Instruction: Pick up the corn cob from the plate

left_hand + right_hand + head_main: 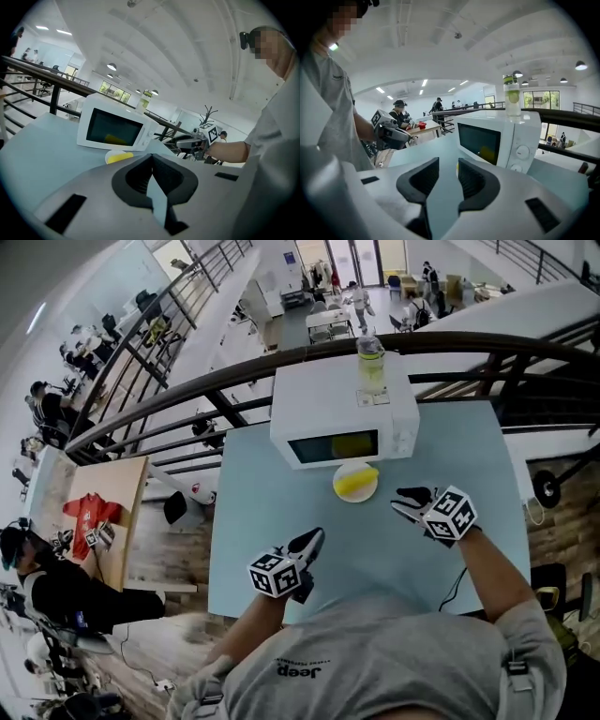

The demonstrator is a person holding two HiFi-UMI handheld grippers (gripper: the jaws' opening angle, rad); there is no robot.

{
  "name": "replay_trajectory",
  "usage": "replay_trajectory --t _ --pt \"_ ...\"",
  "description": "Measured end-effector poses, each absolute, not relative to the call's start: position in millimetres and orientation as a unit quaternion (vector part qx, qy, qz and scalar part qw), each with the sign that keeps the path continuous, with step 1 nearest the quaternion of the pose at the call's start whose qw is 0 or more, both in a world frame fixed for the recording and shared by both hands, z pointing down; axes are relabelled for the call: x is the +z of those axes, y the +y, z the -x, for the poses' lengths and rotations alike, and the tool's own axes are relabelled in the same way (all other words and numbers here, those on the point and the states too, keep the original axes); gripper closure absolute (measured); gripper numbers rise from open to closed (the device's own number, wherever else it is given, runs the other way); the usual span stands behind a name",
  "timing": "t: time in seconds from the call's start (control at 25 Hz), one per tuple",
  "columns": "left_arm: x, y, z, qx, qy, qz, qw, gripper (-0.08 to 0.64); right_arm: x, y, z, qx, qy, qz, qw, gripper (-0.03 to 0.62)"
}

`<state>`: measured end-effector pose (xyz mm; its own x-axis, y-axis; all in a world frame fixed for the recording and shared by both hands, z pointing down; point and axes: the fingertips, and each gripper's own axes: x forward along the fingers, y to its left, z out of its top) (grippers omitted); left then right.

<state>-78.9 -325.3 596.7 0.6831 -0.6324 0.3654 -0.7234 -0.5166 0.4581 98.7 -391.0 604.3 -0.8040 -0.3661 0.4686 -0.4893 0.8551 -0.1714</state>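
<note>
Corn cob (354,481), yellow, on round white plate (360,499); left gripper (312,538) jaws together, right gripper (400,500) jaws spread.

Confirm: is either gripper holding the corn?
No, the corn lies on the plate in front of the microwave, clear of the left gripper and the right gripper.

corn cob (356,479): yellow, lying flat | on small round white plate (343,495) | plate on table (375,554), just before microwave (342,409) door
</note>
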Motion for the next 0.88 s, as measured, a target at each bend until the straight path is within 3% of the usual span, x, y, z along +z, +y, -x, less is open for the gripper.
replay_trajectory --t 0.4,0.88 --pt "615.3 -364.0 94.8 0.094 -0.347 -0.883 0.301 0.541 631.8 -419.5 -29.9 0.062 -0.923 -0.181 0.333 0.405" --pt "663.9 -383.7 95.8 0.105 -0.346 -0.87 0.336 0.541 714.0 -463.0 3.6 -0.007 -0.882 -0.087 0.464 0.357"
